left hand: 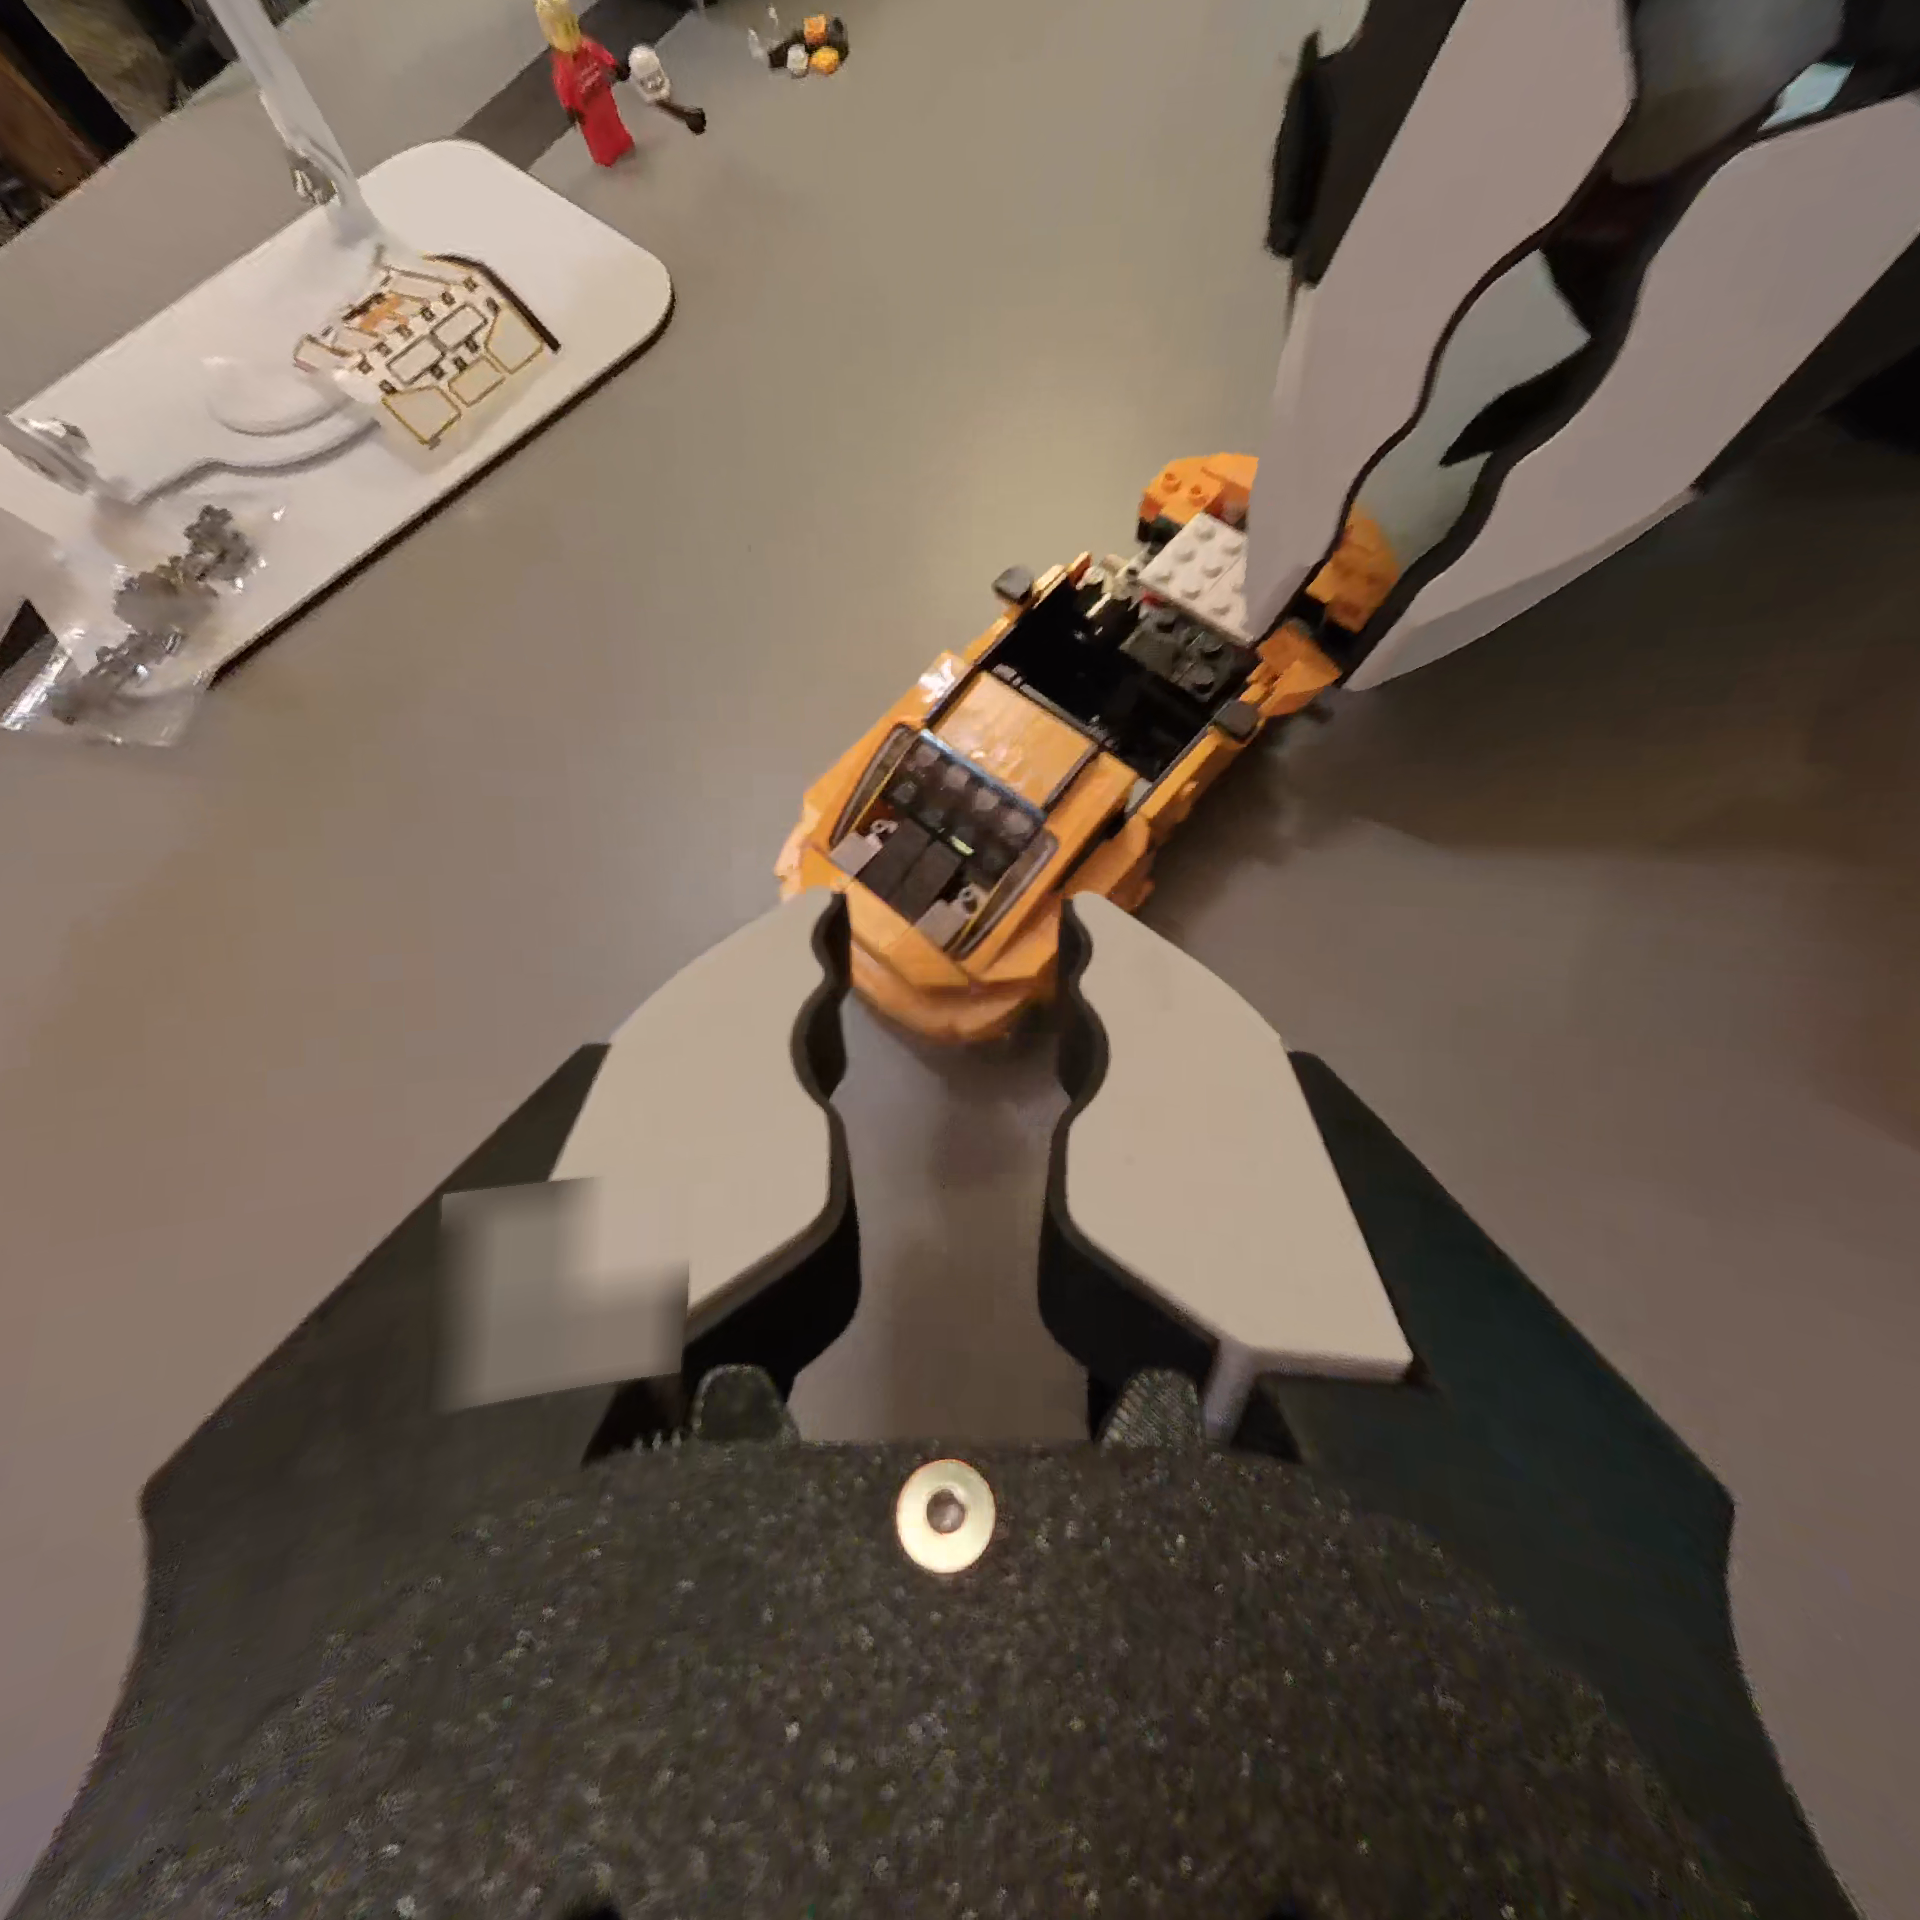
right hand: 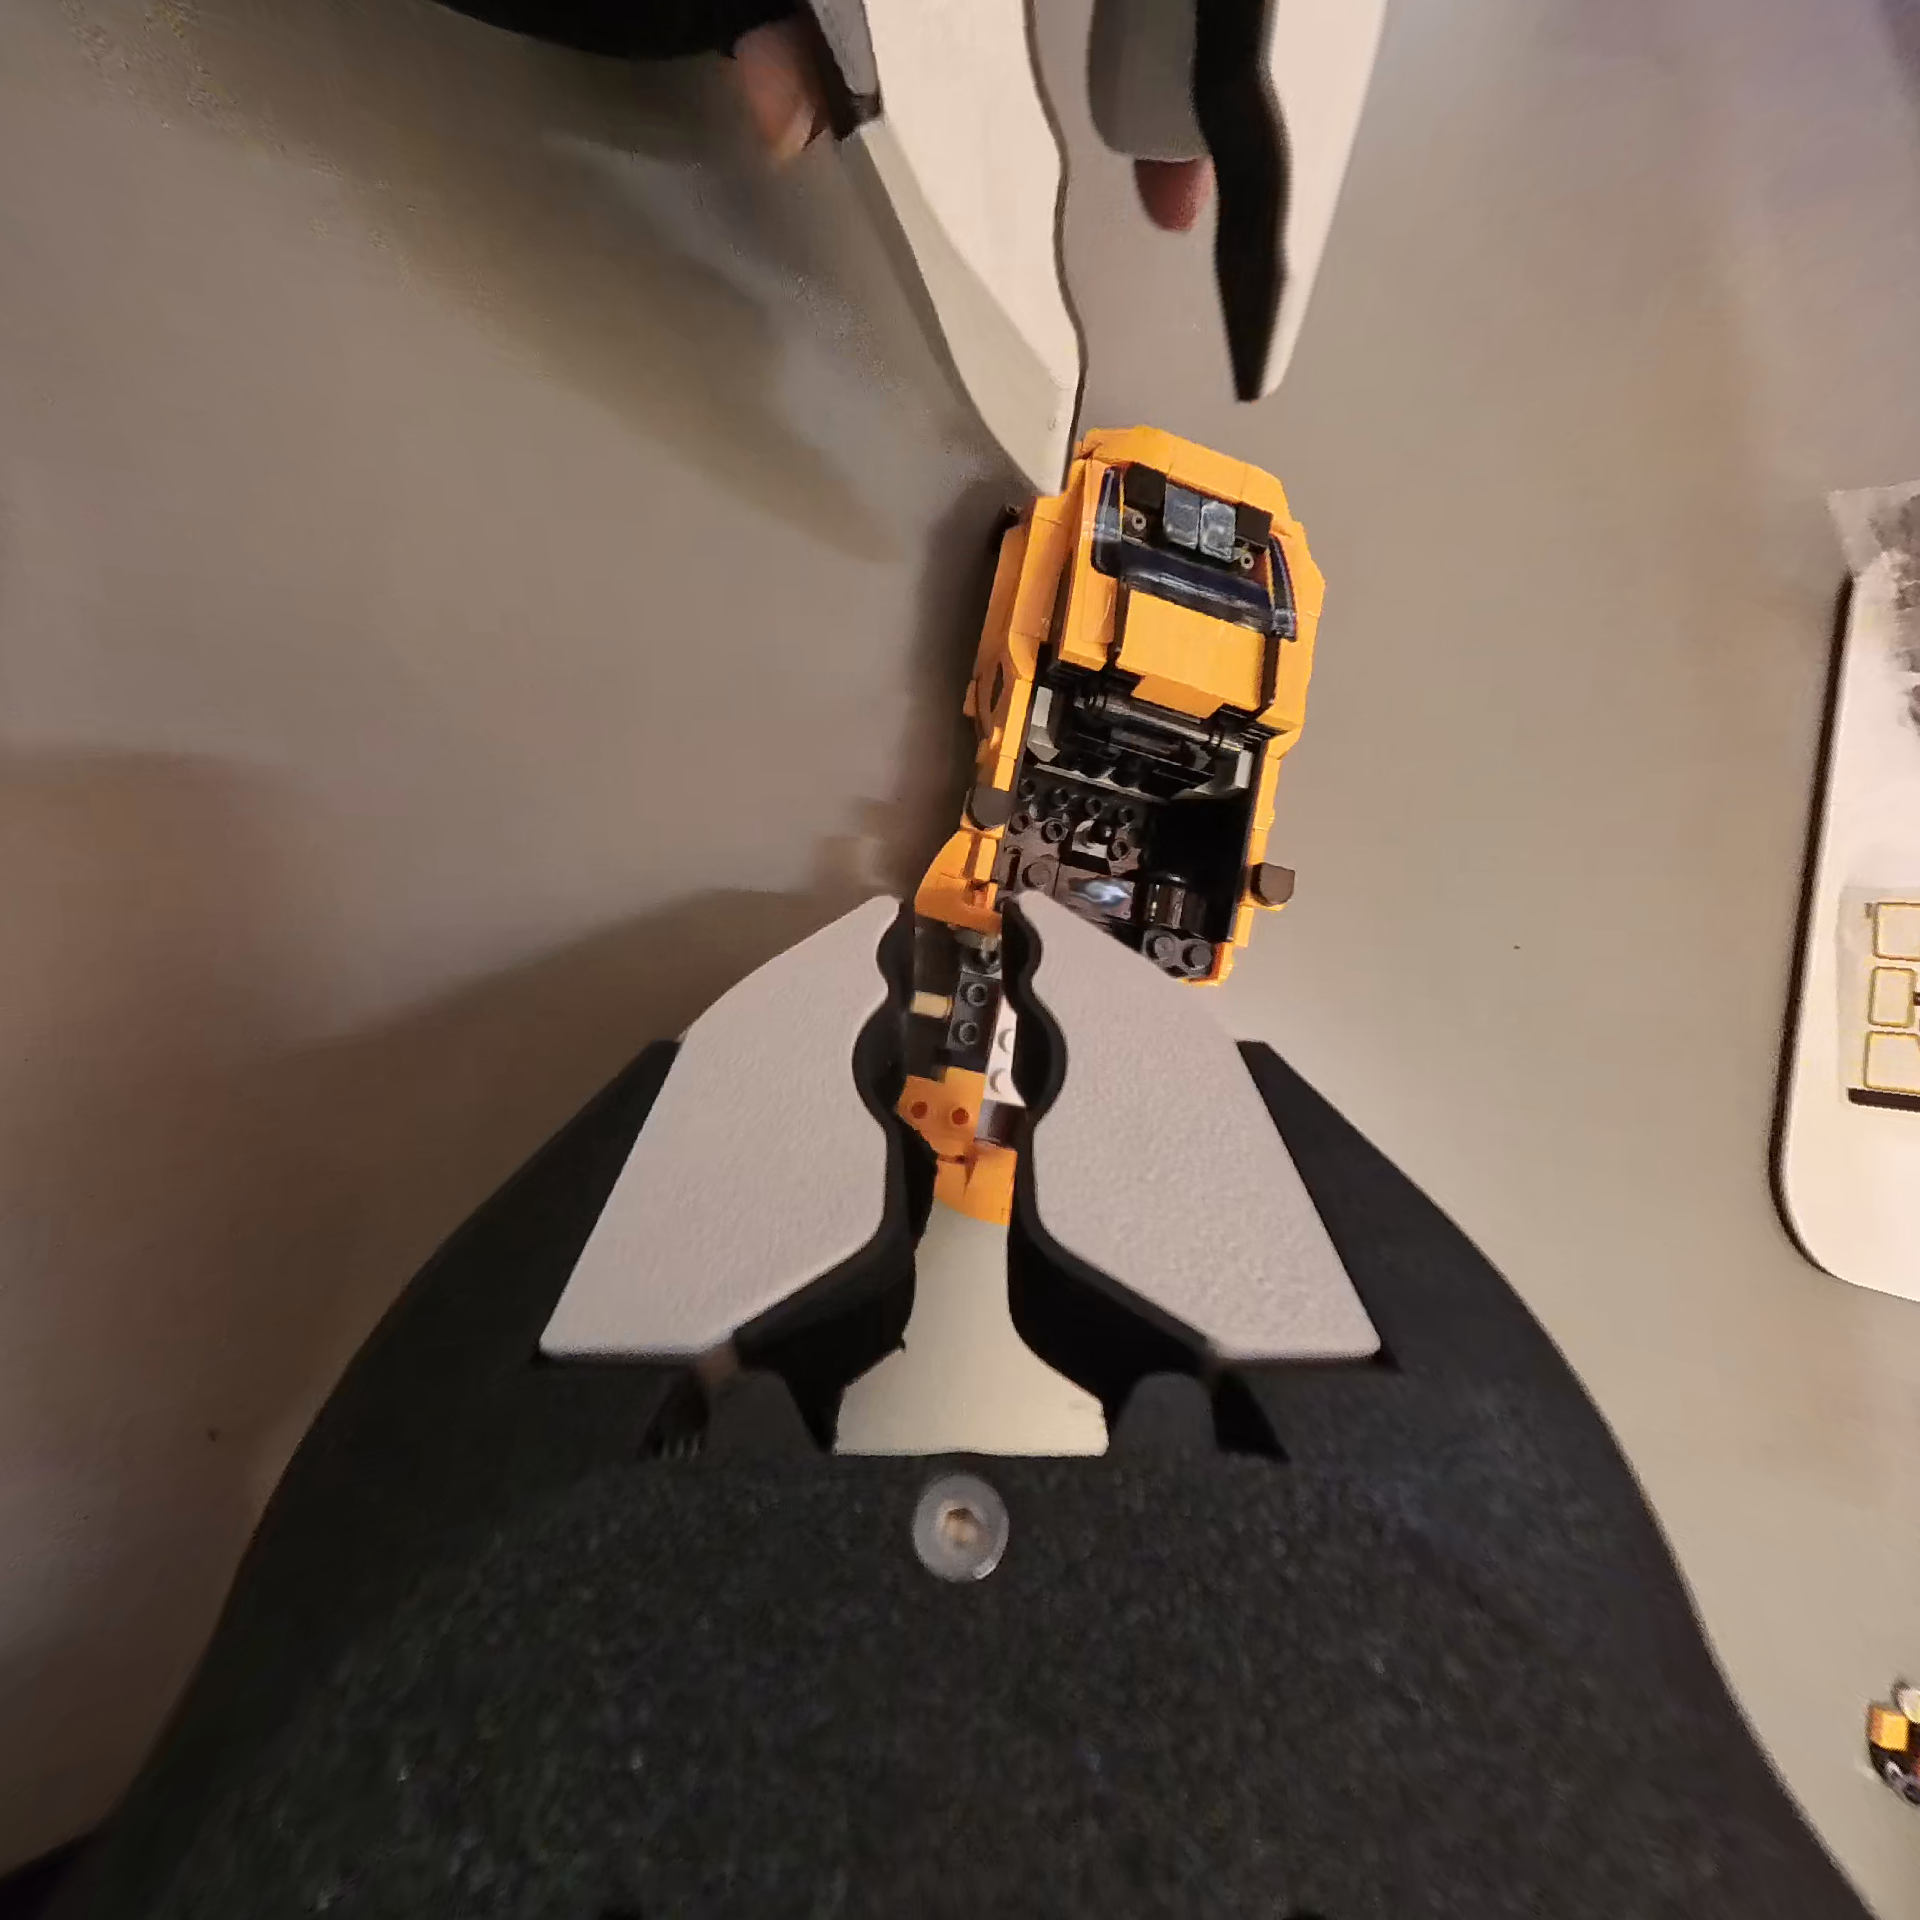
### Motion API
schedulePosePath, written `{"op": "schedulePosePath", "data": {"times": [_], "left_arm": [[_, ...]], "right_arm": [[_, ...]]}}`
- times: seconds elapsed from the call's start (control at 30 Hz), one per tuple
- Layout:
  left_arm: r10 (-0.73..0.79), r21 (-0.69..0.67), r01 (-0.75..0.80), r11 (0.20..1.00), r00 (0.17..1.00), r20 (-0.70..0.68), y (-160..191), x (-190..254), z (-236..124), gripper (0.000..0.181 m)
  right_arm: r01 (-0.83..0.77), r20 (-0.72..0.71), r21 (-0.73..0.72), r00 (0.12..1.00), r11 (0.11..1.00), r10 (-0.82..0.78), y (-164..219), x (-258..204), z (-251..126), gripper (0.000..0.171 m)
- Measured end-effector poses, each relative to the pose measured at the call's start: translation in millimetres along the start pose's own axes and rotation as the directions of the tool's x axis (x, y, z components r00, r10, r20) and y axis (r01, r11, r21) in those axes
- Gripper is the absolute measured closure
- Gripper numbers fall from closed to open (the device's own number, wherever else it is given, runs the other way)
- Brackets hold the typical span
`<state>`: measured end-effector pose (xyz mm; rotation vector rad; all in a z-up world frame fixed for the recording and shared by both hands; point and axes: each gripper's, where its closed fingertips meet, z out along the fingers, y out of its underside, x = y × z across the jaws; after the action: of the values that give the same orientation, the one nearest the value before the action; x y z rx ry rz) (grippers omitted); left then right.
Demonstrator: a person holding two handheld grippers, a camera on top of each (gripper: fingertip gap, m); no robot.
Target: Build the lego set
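An orange and black lego car (left hand: 1039,727) lies on the grey table, its roof part built and its rear open, showing black studs and a light grey plate (left hand: 1200,566). My left gripper (left hand: 951,925) is closed on the car's nose, one finger on each side. My right gripper (right hand: 956,909) is shut on the rear side section of the car (right hand: 1153,665). In the left wrist view the right gripper (left hand: 1314,623) comes in from the top right, with one finger on the grey plate. The left gripper (right hand: 1153,426) shows at the top of the right wrist view.
A white board (left hand: 561,239) at the left holds a sticker sheet (left hand: 426,358) and a clear bag of small parts (left hand: 156,603). A red minifigure (left hand: 592,94) and loose small pieces (left hand: 810,47) lie at the far edge. The board (right hand: 1829,1195) is at the right in the right wrist view. One gripper's finger ends stand about 9 centimetres off the other's. Between my right fingertips and the light grey plate (left hand: 1200,566) there is roughly 4 centimetres.
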<state>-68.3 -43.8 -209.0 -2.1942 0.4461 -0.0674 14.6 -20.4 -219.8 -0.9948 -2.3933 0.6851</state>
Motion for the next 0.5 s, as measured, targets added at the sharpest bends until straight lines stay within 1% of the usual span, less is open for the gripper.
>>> {"op": "schedulePosePath", "data": {"times": [0.07,0.13,0.2,0.27,0.33,0.5], "left_arm": [[-0.009,-0.008,0.009,1.0,1.0,-0.012,4.3,-3.9,3.5,0.136],[-0.029,-0.009,0.029,1.0,0.998,-0.055,9.0,0.4,8.7,0.125],[-0.041,-0.001,0.041,0.999,0.995,-0.088,12.2,5.8,13.6,0.121],[-0.027,0.01,0.028,1.0,0.997,-0.078,12.0,6.0,16.0,0.12],[-0.012,0.01,0.013,1.0,0.998,-0.054,12.5,4.2,16.8,0.123],[-0.006,0.017,0.007,1.0,0.999,-0.044,12.7,4.9,16.6,0.124]], "right_arm": [[0.001,0.005,-0.003,1.0,1.0,-0.001,-0.5,-0.2,0.2,0.156],[-0.004,0.017,-0.003,1.0,1.0,0.004,-1.5,-2.2,0.8,0.156],[0.0,0.023,-0.008,1.0,1.0,0.0,-1.8,-3.6,1.0,0.156],[0.008,0.025,-0.021,1.0,1.0,-0.007,-1.2,-4.5,0.4,0.156],[0.011,0.024,-0.033,1.0,0.999,-0.01,0.1,-4.5,-0.5,0.156],[-0.015,0.02,-0.055,1.0,0.998,0.016,5.9,-2.3,-0.1,0.156]]}}
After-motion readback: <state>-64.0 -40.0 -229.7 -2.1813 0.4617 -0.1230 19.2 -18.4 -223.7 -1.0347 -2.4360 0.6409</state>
